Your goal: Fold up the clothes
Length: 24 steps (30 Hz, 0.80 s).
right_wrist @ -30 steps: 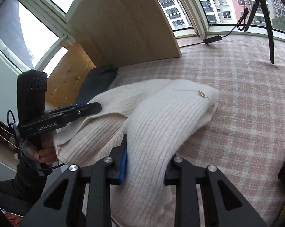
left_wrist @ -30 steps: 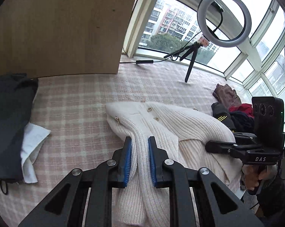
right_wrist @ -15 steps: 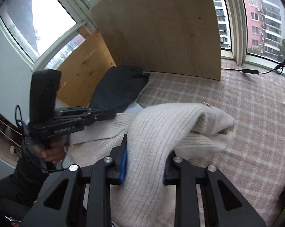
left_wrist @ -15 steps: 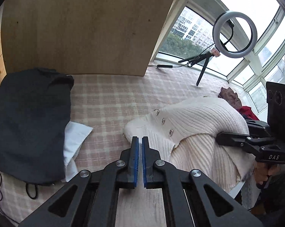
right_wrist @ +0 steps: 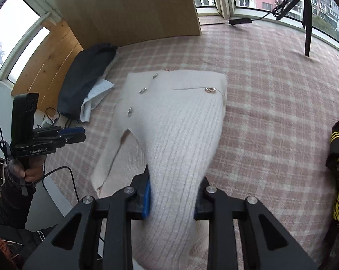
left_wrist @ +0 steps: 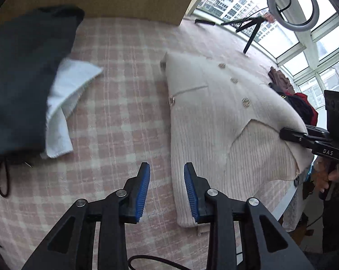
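- Your right gripper is clamped on a thick bunch of the cream cardigan; your left gripper hangs with its fingers apart, holding nothing, just beside the cardigan's near left edge.
- Risk, as a judgement: pulling on one held bunch could drag the half-made fold askew or slide the knit toward the bed's near edge.
- The cardigan is ribbed, gold-buttoned, one flap folded over, mid-way along the near edge of the pink checked bed.
- A dark garment lies at the far left.
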Available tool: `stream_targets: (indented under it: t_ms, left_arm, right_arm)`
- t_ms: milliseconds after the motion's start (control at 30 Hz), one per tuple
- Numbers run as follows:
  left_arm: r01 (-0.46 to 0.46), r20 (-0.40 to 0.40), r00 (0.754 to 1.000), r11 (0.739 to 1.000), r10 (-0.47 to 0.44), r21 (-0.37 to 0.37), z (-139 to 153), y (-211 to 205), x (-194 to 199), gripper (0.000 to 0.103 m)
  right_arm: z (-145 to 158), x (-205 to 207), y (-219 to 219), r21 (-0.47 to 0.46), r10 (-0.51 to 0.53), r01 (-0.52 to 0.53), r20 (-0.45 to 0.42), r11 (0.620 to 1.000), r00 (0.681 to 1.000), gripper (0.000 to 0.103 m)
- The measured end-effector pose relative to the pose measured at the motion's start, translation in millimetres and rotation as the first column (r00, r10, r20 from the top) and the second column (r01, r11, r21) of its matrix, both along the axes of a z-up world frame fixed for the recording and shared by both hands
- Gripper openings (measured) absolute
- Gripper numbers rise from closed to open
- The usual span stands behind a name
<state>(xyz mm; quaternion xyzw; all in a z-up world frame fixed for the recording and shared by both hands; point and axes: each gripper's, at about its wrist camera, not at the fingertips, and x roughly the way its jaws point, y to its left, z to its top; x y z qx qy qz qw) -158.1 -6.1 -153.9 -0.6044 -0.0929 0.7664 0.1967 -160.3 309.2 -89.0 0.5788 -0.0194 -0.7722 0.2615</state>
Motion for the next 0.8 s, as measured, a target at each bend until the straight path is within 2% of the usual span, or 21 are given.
stream_targets:
  t_ms: [100,167,200,233,267,333,400,533,600,633,700,800]
  left_arm:
    - [-0.004,0.059,0.998,1.000,0.003,0.010,-21.7,14.2,9.6,0.041]
    - [-0.005,0.036,0.999,1.000,0.005,0.013,-27.9,24.6,15.9,0.045]
    - [-0.005,0.014,1.000,1.000,0.004,0.012,-28.9,30.0,18.8,0.042]
    - [0.015,0.019,1.000,1.000,-0.015,0.017,-30.0,37.0,20.8,0.033]
    - [0.029,0.022,0.999,0.999,-0.029,0.020,-30.6,43.5,22.8,0.018]
    - [0.013,0.007,1.000,1.000,-0.013,0.003,-21.3,49.9,28.0,0.009]
    - [0.014,-0.016,1.000,0.999,-0.014,0.030,-3.5,53.2,36.6,0.008]
    - [0.006,-0.081,0.997,1.000,-0.004,0.023,23.3,56.3,56.6,0.008]
    - [0.008,-0.081,0.997,1.000,-0.010,-0.028,15.2,58.3,56.1,0.008]
    - [-0.007,-0.055,0.998,0.999,0.005,-0.042,5.9,57.4,54.8,0.008]
    - [-0.026,-0.017,1.000,0.999,0.025,-0.045,-6.3,52.4,49.7,0.008]
    - [-0.047,0.018,0.999,0.999,0.048,-0.023,-8.4,42.9,48.2,0.013]
  right_arm:
    - [-13.4,0.2,5.5,-0.018,0.009,-0.008,0.030,1.000,1.000,0.025]
    - [-21.3,-0.6,7.0,-0.031,0.018,-0.017,0.047,0.999,0.999,0.025]
    - [-25.1,-0.6,7.3,-0.032,0.024,-0.023,0.053,0.999,0.998,0.026]
    - [-28.8,-0.5,7.5,-0.032,0.031,-0.029,0.059,0.999,0.998,0.026]
    - [-31.3,-1.0,9.3,-0.038,0.030,-0.027,0.071,0.999,0.997,0.026]
    - [-35.8,-2.1,13.4,-0.053,0.027,-0.022,0.096,0.998,0.995,0.025]
    - [-28.5,-1.5,21.4,-0.067,0.027,-0.020,0.098,0.998,0.995,0.025]
    - [-14.9,1.6,40.0,-0.084,0.034,-0.029,0.067,0.996,0.997,0.025]
    - [-30.2,1.7,38.0,-0.070,0.044,-0.039,0.065,0.997,0.997,0.026]
    - [-40.9,2.3,32.5,-0.046,0.059,-0.055,0.073,0.997,0.996,0.029]
    - [-55.2,5.6,19.4,0.046,0.083,-0.088,0.087,0.995,0.993,0.032]
    - [-32.6,17.2,18.8,0.098,0.105,-0.104,0.000,0.990,0.994,0.037]
